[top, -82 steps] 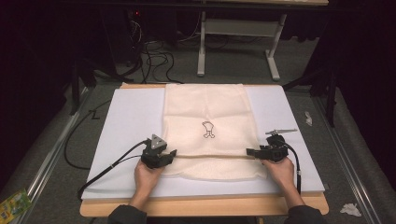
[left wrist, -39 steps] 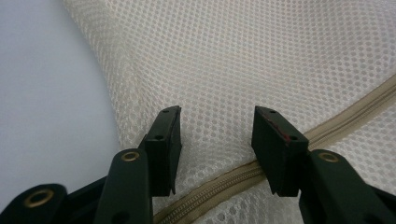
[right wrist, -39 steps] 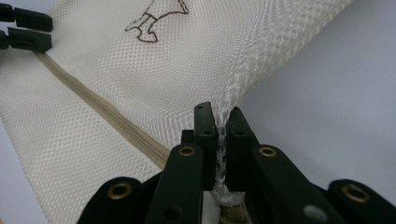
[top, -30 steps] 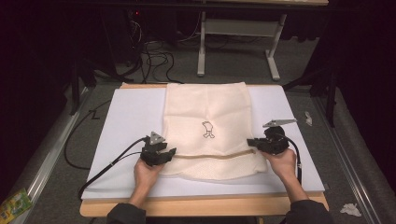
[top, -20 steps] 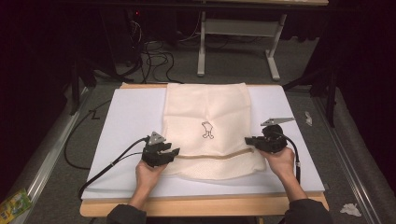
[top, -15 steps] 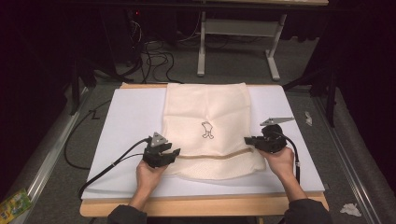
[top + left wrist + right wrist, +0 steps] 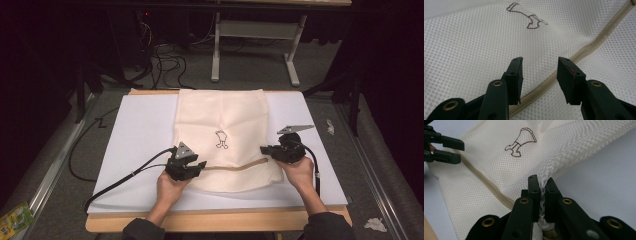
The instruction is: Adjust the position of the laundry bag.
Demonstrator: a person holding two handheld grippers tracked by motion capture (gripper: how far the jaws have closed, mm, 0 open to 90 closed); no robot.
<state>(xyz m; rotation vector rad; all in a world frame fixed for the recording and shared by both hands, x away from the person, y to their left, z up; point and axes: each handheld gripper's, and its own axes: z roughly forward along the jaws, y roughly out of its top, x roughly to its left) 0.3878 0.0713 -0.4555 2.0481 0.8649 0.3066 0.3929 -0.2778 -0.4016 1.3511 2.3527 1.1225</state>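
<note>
Lying cream mesh bag (image 7: 222,120), tan zipper (image 7: 235,167)

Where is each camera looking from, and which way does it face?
High view: above the table's near side, looking forward and down; forearms, left gripper, right gripper.
Left gripper view: rides that gripper, open jaws over the mesh bag and zipper.
Right gripper view: its gripper pinches the bag's edge.
Shared: the embroidered figure.
</note>
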